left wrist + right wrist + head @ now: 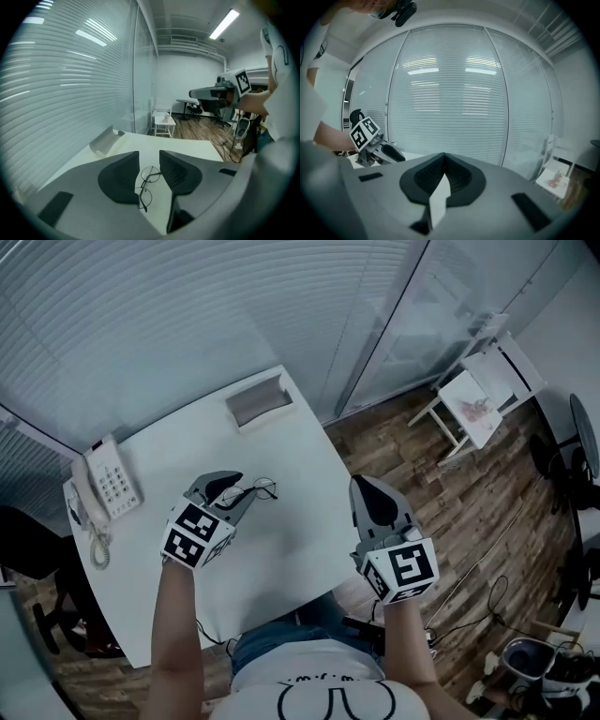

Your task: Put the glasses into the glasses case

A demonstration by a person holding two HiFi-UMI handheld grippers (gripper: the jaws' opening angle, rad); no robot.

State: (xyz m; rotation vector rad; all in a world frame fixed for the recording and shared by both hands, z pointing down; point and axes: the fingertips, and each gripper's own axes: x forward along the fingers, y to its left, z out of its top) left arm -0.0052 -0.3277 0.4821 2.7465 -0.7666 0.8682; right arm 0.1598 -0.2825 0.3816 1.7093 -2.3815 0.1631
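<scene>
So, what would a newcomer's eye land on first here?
The thin round wire-rimmed glasses on the white table, lying between the open jaws of the left gripper. Then the open grey glasses case at the table's far edge, and the right gripper by its right edge, jaws together.

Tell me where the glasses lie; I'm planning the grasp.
In the head view the glasses lie on the white table, left of centre, at the left gripper's open jaw tips.
</scene>
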